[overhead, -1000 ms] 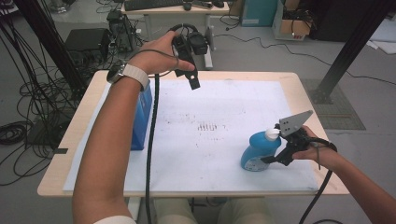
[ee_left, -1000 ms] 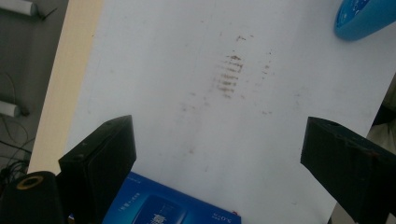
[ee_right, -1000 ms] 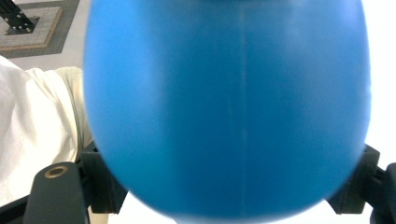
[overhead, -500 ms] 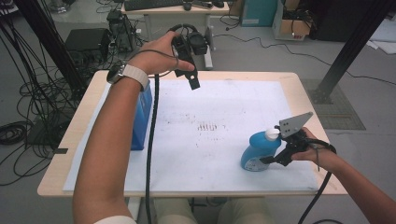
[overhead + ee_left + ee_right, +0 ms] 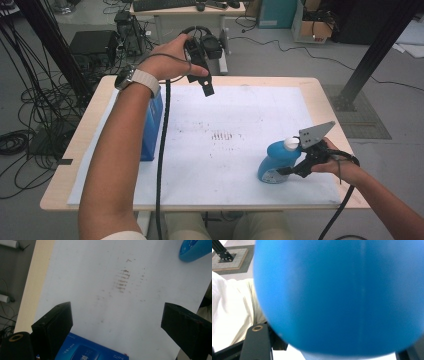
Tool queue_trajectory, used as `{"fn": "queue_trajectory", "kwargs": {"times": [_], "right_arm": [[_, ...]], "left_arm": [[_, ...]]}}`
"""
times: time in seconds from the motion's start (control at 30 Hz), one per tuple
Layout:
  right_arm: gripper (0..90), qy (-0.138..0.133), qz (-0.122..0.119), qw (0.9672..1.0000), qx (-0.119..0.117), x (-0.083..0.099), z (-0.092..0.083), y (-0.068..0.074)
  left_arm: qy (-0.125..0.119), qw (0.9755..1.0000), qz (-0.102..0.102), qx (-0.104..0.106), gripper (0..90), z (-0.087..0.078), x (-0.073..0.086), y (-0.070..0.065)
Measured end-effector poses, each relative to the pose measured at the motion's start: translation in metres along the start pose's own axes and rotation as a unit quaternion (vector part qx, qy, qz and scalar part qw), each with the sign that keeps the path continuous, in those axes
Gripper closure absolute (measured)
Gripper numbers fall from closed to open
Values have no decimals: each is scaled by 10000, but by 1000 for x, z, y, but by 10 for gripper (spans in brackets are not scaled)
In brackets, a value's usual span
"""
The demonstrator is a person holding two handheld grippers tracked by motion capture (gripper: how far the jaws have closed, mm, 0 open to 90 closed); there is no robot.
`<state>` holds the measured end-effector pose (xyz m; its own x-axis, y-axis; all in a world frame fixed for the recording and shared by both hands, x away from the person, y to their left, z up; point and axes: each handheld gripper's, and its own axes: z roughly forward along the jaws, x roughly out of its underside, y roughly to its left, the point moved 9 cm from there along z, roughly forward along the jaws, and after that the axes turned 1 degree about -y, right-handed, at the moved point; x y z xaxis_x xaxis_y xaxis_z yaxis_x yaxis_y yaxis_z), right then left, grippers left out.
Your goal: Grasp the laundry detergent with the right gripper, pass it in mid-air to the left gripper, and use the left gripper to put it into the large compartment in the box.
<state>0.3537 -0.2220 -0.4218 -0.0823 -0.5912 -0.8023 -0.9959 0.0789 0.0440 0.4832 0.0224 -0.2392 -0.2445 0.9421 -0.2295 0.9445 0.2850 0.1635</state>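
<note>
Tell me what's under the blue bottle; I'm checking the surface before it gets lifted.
The blue bottle stands on the white sheet covering the table. Its base hides the patch of sheet directly beneath. The right gripper has just been closing around it.

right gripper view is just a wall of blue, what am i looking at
observer: A blue bottle with a white cap, standing at the near right of the white sheet.
operator: are my tongs on it
observer: The right tongs have the bottle between their jaws, which have just been closing. Whether the pads press on it yet I cannot tell.
operator: where's the other hand
observer: The left tongs are held open and empty, raised above the far side of the table.
</note>
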Motion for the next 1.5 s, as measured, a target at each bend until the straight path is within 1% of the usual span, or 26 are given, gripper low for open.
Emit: {"fn": "queue_trajectory", "kwargs": {"times": [0.07, 0.1, 0.13, 0.17, 0.2, 0.23, 0.33, 0.37, 0.47, 0.57, 0.6, 0.67, 0.83, 0.87, 0.9, 0.97, 1.0, 1.07, 1.1, 1.13, 1.17, 1.2, 1.23, 1.27, 1.33, 1.5], "right_arm": [[303, -6, -10, 10000, -7, 0, 1, 0], [307, 8, -38, 10000, 4, 1, 0, -1], [310, -9, -57, 10000, -18, 1, 1, -1], [310, -9, -57, 10000, -18, 1, 1, -1], [315, -18, 20, 10000, -2, 1, 1, 0], [325, -22, -17, 10000, -9, 1, 1, 0], [334, -41, -56, 10000, -11, 1, 2, 0], [337, -21, -64, 10000, -29, 1, 2, 0], [353, -73, -59, 10000, -16, 0, 2, 0], [366, -100, 38, 9999, -18, 0, 2, 2], [368, -92, -42, 9999, -26, 1, 2, 1], [375, -96, -98, 9999, -51, 1, 3, 1], [400, -87, -41, 9999, -33, 2, 2, 1], [403, -108, -55, 9999, -36, 1, 3, 0], [404, -130, -104, 9999, -26, 1, 3, -1], [406, -131, -55, 9999, -25, 1, 3, 0], [409, -126, -59, 9999, -22, 1, 3, 0], [416, -155, -146, 9998, -13, 1, 4, 0], [418, -164, -95, 9998, 12, 1, 3, 0], [421, -239, -136, 9996, 34, 0, 4, -1], [421, -239, -136, 9996, 34, 0, 4, -1], [423, -191, -141, 9997, 11, 1, 4, -1], [423, -191, -141, 9997, 11, 1, 4, -1], [424, -195, -151, 9997, 18, 1, 4, -1], [426, -166, -110, 9998, 23, 1, 3, 0], [427, -191, -189, 9996, 7, 1, 4, -1]], "left_arm": [[-1, 10000, 2, 1, 107, 0, 0, 0], [72, 10000, 10, 7, 107, -1, 1, 0], [3, 10000, 1, 0, 107, 0, 0, 0], [3, 10000, 1, 0, 107, 0, 0, 0], [3, 10000, 2, 1, 107, 0, 0, 0], [-3, 10000, -1, 1, 107, 0, 0, 0], [101, 9999, 11, 1, 107, -1, 1, 0], [-2, 10000, -2, 2, 107, 1, 0, 0], [0, 10000, -3, 3, 107, 0, 0, 0], [-1, 10000, -2, 3, 106, 0, 0, 0], [-7, 10000, -7, 4, 107, 0, 0, 0], [-5, 10000, -6, 3, 106, 1, 0, 0], [-2, 10000, -15, 9, 107, 1, 1, 0], [45, 10000, -2, 4, 107, 0, 1, 0], [15, 10000, -2, 1, 107, 0, 1, 0], [1, 10000, 18, 1, 107, 1, 1, 1], [92, 10000, 33, 4, 107, -1, 2, 1], [-27, 10000, 24, 0, 107, 1, 1, 1], [-27, 10000, 24, 0, 107, 1, 1, 1], [60, 10000, 29, -7, 107, 0, 2, 1], [31, 10000, 24, 5, 107, 0, 1, 1], [74, 10000, 30, 11, 107, -1, 2, 1], [74, 10000, 30, 11, 107, -1, 2, 1], [-34, 10000, 15, 9, 107, 1, 0, 1], [-16, 10000, -17, 7, 107, 1, 1, 0], [-15, 10000, 36, 8, 107, 1, 0, 0]]}}
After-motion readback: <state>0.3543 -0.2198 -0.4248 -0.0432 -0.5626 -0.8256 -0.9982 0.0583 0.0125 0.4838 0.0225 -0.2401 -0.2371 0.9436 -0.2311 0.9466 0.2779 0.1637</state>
